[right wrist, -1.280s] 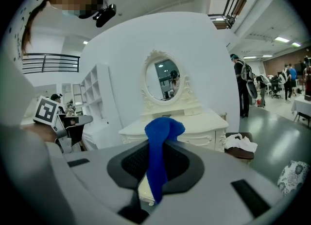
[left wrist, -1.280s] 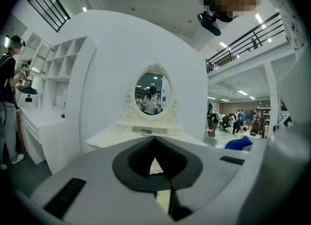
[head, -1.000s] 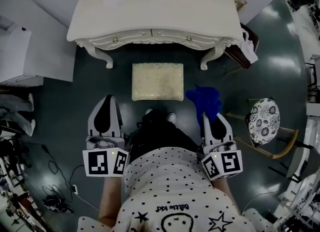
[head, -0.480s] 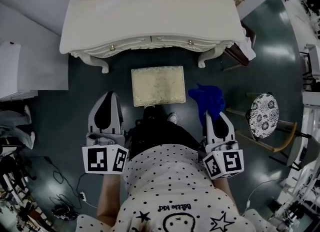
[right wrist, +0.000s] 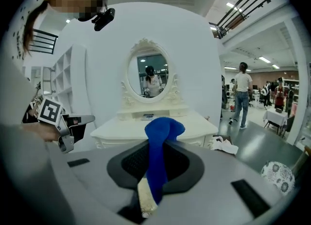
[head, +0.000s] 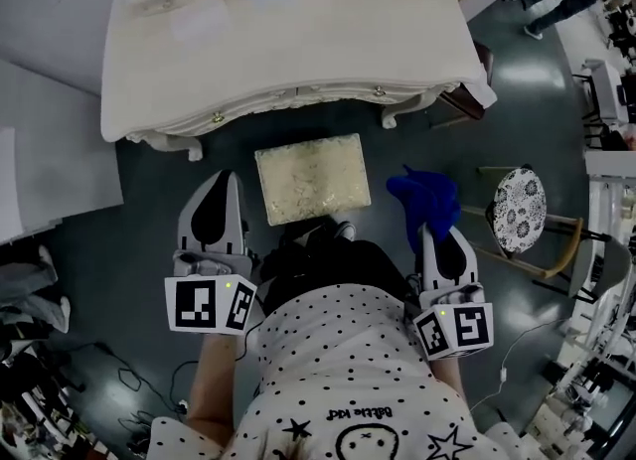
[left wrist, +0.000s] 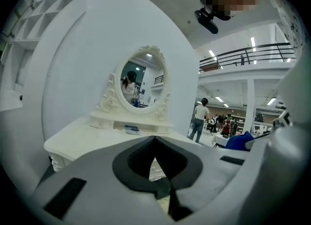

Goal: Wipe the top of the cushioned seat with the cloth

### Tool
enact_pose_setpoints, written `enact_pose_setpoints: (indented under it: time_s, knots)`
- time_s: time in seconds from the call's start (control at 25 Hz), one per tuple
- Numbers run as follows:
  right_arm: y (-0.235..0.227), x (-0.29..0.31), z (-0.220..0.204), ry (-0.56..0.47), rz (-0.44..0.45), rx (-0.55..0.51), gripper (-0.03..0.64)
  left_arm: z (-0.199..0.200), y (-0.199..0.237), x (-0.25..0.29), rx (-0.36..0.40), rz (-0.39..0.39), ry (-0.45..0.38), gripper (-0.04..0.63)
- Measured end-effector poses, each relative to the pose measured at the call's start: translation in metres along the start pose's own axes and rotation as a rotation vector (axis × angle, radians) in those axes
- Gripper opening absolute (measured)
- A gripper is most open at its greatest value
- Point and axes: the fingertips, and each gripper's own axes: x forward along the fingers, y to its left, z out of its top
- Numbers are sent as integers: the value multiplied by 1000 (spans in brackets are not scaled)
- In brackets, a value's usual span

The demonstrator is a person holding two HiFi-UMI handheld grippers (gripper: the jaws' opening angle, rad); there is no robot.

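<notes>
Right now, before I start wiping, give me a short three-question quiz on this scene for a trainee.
1. What does the right gripper hold?
A. a blue cloth
B. a brush
C. nothing
2. True or false: the cloth is touching the seat.
3. Fill in: the left gripper has its jaws ____, with nothing between them.

Key: 1 A; 2 false, the cloth is held off to the seat's right, clear of it; 3 shut.
</notes>
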Motion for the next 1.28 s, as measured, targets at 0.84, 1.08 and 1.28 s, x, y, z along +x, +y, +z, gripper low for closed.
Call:
enact_pose_setpoints:
  time_s: [0.84, 1.08, 1.28]
  knots:
    - [5, 144, -111, 297, 126, -150, 61, -146, 51, 33, -136, 58, 188, -3]
    - [-12, 215, -200, 380, 128, -161, 60, -226, 47, 50, -158, 26, 283, -3]
    - [-31, 265, -261, 422, 124, -176, 61, -281, 33, 60, -192, -13, 349, -3]
